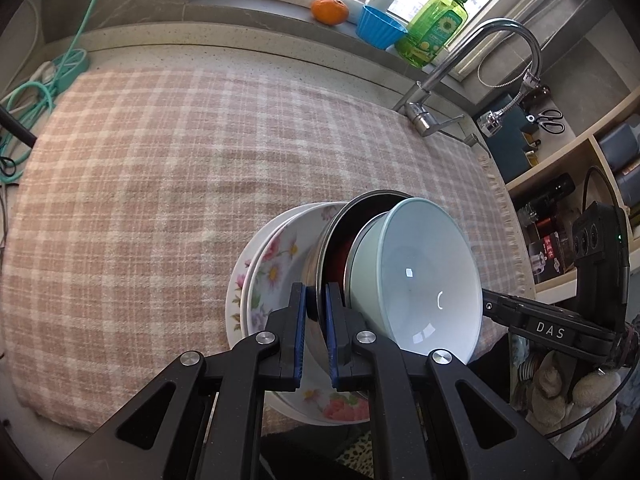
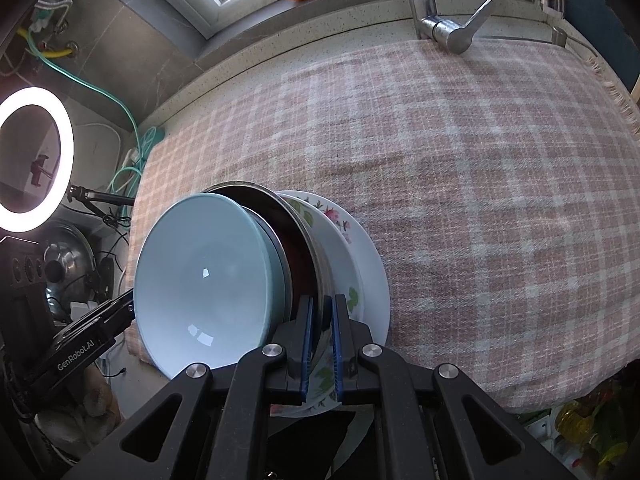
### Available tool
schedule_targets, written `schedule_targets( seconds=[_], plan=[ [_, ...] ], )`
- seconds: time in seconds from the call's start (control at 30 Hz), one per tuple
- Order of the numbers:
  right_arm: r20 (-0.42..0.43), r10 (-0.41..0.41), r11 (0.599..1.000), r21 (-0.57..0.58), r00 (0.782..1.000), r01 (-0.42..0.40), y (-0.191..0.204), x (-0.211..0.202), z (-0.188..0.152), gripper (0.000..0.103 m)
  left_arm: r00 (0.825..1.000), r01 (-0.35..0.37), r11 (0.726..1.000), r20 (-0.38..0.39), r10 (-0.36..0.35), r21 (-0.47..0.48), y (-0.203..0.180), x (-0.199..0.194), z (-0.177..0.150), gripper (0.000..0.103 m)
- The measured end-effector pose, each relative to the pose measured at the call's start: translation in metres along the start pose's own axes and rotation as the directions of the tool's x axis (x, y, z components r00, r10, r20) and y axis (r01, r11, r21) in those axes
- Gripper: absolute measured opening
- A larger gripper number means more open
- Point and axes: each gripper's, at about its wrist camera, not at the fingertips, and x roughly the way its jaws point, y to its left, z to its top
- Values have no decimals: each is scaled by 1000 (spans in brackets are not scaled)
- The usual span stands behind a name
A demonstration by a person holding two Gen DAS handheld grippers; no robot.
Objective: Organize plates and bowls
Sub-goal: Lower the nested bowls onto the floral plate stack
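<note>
Two grippers' fingers [image 1: 298, 320] [image 2: 306, 340] pinching the tilted steel bowl's [image 1: 316, 264] rim.

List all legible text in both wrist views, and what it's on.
"DAS": right gripper body, seen from the left wrist.
"GenRobot.AI": left gripper body, seen from the right wrist.
Green soap bottle label: too small to read.
Red box on shelf: print unreadable.

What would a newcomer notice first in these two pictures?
Probably the nested stack at the near edge of the checked cloth: a pale blue bowl inside a steel bowl, on floral plates. The left gripper and right gripper each pinch the steel rim. An orange sits on the windowsill.
</note>
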Motion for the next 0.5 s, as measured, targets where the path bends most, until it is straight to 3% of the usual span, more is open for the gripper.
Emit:
schedule_targets(
  seconds=[0.5],
  plan=[
    [5,-3,1000,2,1000,3,0,0,-1,8,1000,7,1000,-8,-7,10,1,1,0,8]
  ],
)
